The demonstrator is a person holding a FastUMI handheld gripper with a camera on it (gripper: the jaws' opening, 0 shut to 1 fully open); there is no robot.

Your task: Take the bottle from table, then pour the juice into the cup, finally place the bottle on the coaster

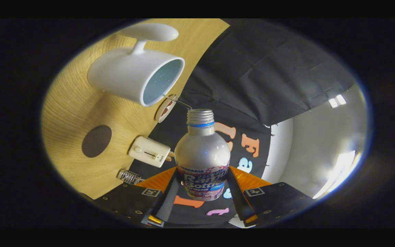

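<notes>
The gripper (202, 192) is clenching the smooth, slippery metal bottle (202, 156) at its labelled waist, tilting toward the cup (129, 77).

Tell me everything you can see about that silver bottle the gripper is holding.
The bottle looks like shiny silver metal, with rounded shoulders, a printed label low on its body, a blue ring under a threaded neck, and no cap on. It sits clamped between the fingers of the gripper, one pressing each side. Its open mouth points toward the rim of the white cup.
</notes>
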